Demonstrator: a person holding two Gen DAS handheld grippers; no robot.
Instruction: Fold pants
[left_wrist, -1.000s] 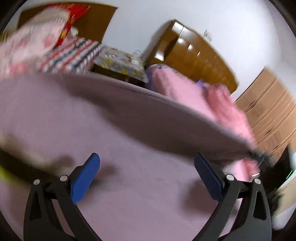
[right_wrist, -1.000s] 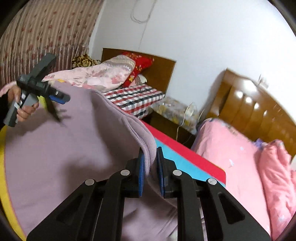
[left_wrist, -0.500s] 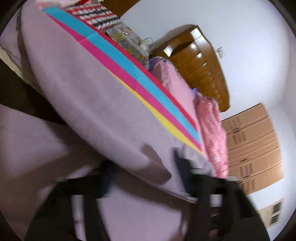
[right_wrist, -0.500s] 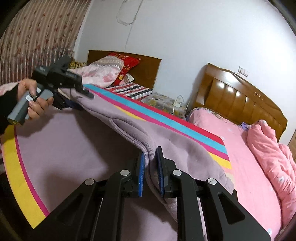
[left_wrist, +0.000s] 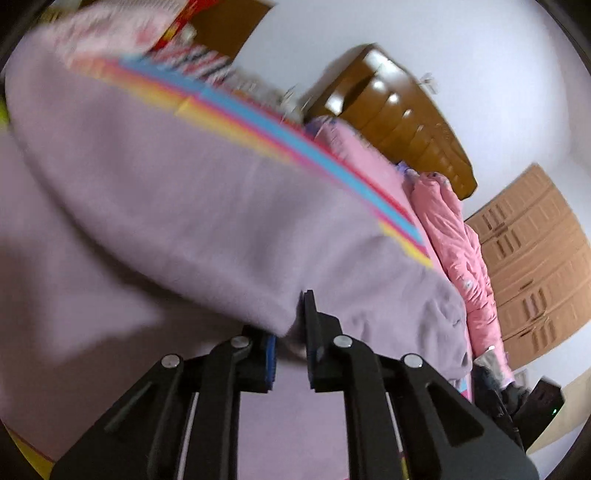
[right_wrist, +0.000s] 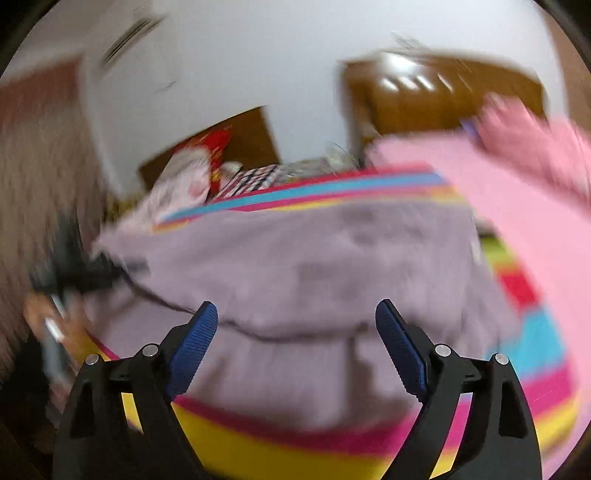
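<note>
The pants (left_wrist: 192, 206) are mauve fleece with yellow, pink and blue side stripes, spread over the bed. My left gripper (left_wrist: 291, 332) is shut on the edge of the pants and holds a fold of it up. In the right wrist view the pants (right_wrist: 314, 266) lie folded over on themselves, and my right gripper (right_wrist: 295, 332) is open and empty just above them. The left gripper (right_wrist: 85, 273) and the hand holding it show blurred at the left of that view, at the pants' edge.
A pink quilt (left_wrist: 461, 236) lies along the bed beside the pants, with a wooden headboard (left_wrist: 399, 122) and wardrobe (left_wrist: 535, 258) behind. Pillows and a checked blanket (right_wrist: 207, 177) sit at the far bed. A white wall is behind.
My right gripper has opened and let go of the pants, which dropped onto the lower layer. My left gripper has closed on the pants' edge. Both views are motion-blurred.
</note>
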